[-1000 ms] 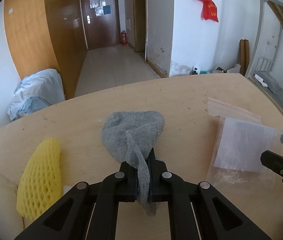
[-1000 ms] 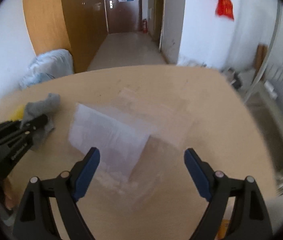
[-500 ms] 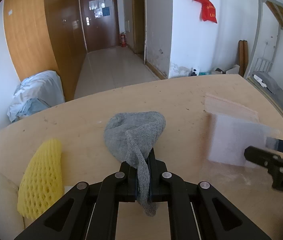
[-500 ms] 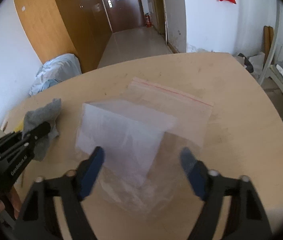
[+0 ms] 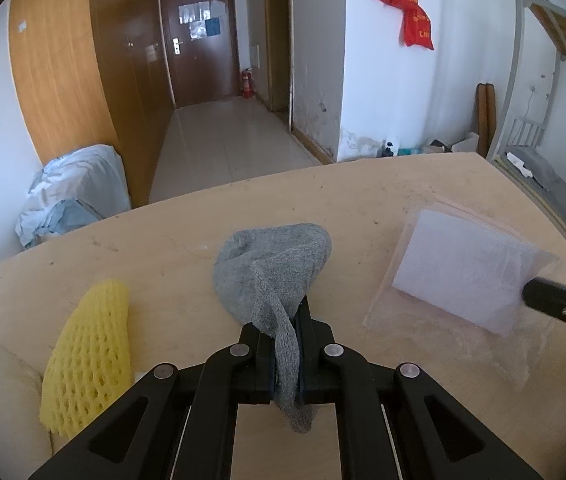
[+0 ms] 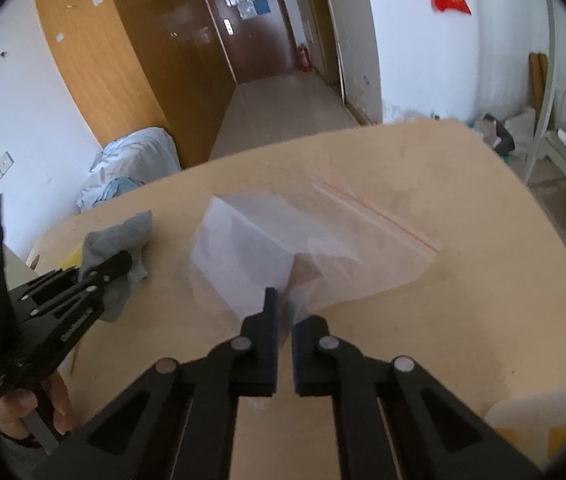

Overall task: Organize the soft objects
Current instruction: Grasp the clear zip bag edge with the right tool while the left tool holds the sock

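Pale wood makes up the table [image 5: 363, 184], broad and round-edged, and everything sits toward its near side. Largest on it is the bag [image 6: 363, 256], a clear zip pouch lying flat at the right with its red seal strip at the far edge and a white sheet [image 5: 463, 268] inside. It looks featherlight, slick and floppy, so I would expect it to slide or sag unless taken by a corner or the lip. At the left lies a yellow foam net [image 5: 87, 364], springy and easily squashed. Between them, at the middle, is the grey sock [image 5: 279, 264], soft and limp; most of it rests bunched on the wood while its near end is drawn up into the left gripper [image 5: 285, 360], whose fingers are clamped on that strip of knit. A pinch on a fold like that should hold it well enough.

The right gripper [image 6: 283, 332] has just been closing: a second ago its fingers stood wide apart above the bag, and now they are pressed together on the bag's near edge, the plastic puckering up between them. The bag's white sheet also looks lifted and tilted compared with before. The sock and the left gripper have not shifted.
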